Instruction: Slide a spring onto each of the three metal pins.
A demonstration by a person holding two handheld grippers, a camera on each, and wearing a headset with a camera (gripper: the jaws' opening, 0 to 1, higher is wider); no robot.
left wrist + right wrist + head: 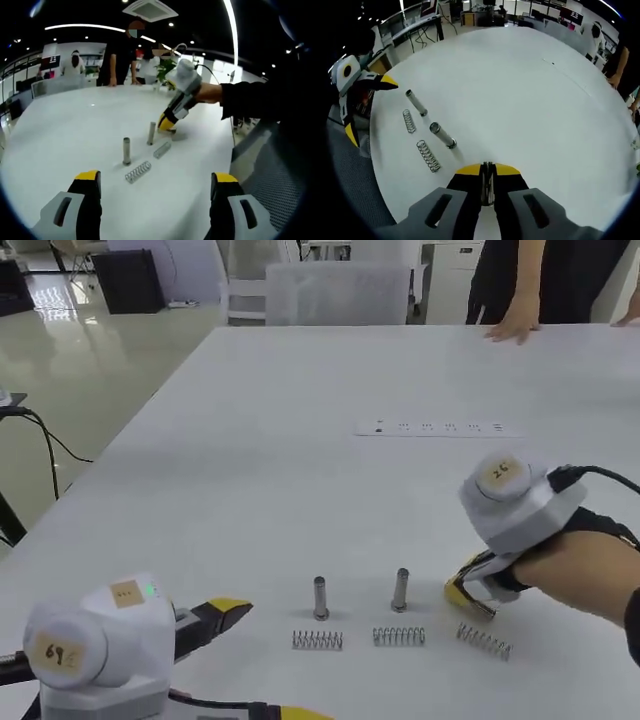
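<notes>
Two metal pins stand upright on the white table, one (320, 598) to the left of the other (400, 590). In front of them lie three springs: left (317, 640), middle (398, 637) and right (484, 641). My right gripper (465, 595) is down at the table to the right of the pins. In the right gripper view its jaws are shut (488, 167) on a thin third metal pin (487, 187). My left gripper (156, 177) is open with nothing between its fingers, short of the nearest spring (138, 171) and pin (126, 151).
A flush strip of sockets (435, 427) is set into the table farther back. A person's hand (515, 330) rests on the far edge. The table's left edge (110, 455) runs diagonally, with floor and cables beyond.
</notes>
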